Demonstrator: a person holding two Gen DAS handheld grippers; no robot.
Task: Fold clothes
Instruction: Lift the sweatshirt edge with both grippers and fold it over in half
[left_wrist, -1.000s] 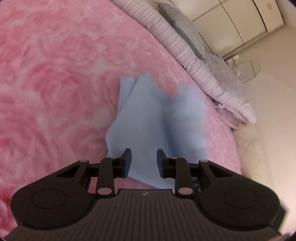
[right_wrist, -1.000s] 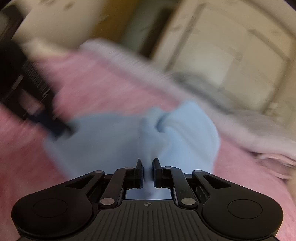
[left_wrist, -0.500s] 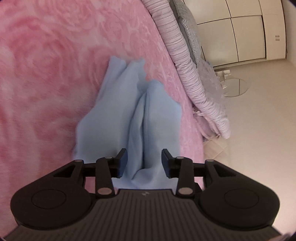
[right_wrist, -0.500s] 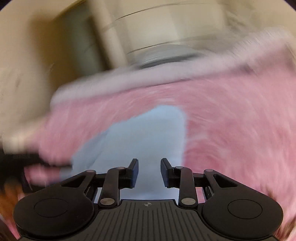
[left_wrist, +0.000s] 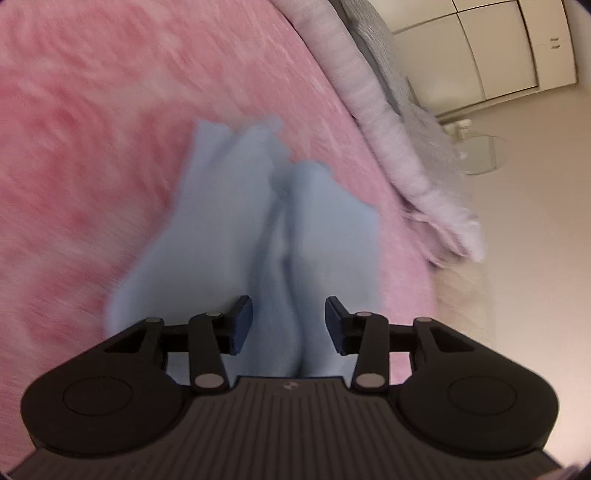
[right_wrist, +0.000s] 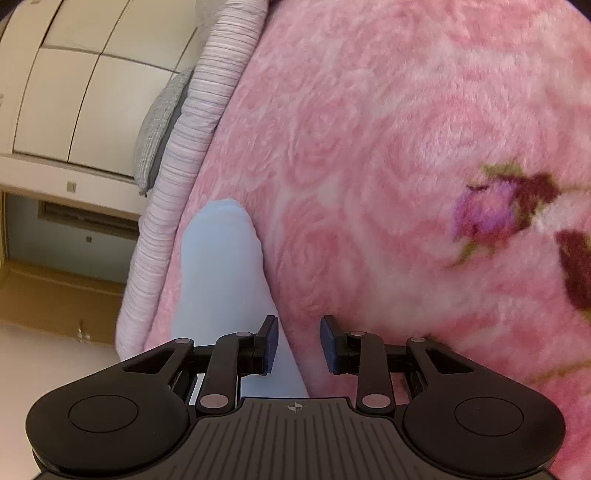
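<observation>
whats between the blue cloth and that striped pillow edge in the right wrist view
Only a narrow strip of the pink blanket separates the blue cloth from the striped pillow edge; nothing else lies there. The right wrist view shows it clearly.

A pale blue, soft fabric garment (left_wrist: 236, 236) lies bunched on the pink rose-patterned blanket (left_wrist: 92, 147), a raised crease running lengthwise down its middle.

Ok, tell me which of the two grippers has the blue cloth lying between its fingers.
The left gripper: the blue cloth's raised fold runs up between its open fingers. The right gripper has pink blanket in its gap, with the cloth off to one side.
</observation>
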